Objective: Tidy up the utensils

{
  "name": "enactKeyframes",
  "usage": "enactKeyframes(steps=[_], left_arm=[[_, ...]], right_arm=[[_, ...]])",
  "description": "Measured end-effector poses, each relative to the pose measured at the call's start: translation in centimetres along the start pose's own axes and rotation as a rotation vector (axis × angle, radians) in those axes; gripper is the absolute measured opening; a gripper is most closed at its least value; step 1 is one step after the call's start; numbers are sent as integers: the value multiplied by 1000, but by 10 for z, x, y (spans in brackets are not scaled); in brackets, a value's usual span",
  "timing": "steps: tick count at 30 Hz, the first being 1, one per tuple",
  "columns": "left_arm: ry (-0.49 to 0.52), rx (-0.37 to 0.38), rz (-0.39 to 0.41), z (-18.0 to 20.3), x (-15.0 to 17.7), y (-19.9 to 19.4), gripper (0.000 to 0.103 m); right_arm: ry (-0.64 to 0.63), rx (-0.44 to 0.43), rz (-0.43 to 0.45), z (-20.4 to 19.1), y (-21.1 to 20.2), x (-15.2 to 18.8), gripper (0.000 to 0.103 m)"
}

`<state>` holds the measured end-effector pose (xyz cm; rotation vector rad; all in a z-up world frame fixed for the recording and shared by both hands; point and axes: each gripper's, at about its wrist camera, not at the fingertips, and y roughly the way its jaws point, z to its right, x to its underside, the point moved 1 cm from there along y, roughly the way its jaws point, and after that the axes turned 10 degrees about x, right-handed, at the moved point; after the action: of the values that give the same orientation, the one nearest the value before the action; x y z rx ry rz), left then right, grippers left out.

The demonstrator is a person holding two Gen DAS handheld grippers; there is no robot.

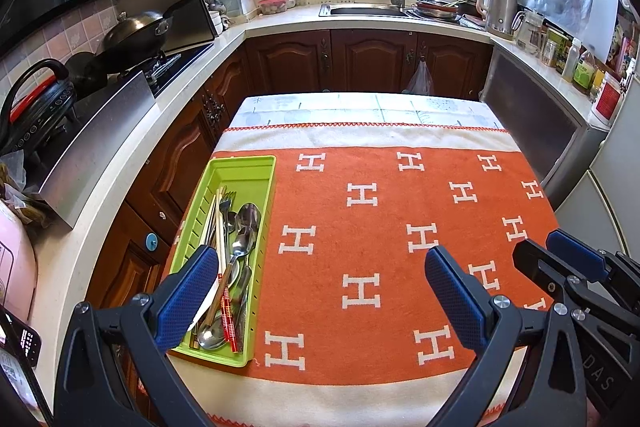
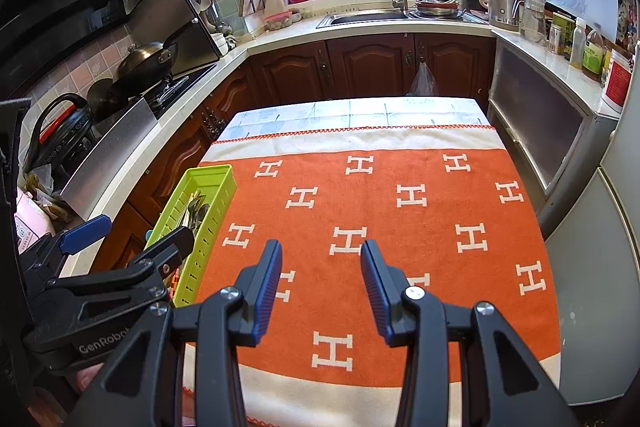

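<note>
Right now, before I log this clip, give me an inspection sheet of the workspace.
Surface: table under an orange blanket with white H marks; bare apart from the tray.
Job's things: green tray at the table's left edge, holding spoons, a fork and chopsticks piled together.
Clutter: nothing seen on the blanket.
Grippers: left hand-held gripper open, its left finger over the tray; right hand-held gripper open over the blanket; both hold nothing.
Cables: nothing seen.
Surroundings: kitchen counters, wok on the stove, sink, kettle.
</note>
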<state>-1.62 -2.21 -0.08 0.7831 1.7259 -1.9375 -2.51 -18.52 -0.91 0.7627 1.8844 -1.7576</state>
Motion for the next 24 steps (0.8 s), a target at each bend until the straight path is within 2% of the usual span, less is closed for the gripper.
enactKeyframes(steps=[24], left_arm=[[-3, -3, -22, 4, 4, 5, 102]], right_arm=[[4, -3, -10, 1, 6, 7, 41]])
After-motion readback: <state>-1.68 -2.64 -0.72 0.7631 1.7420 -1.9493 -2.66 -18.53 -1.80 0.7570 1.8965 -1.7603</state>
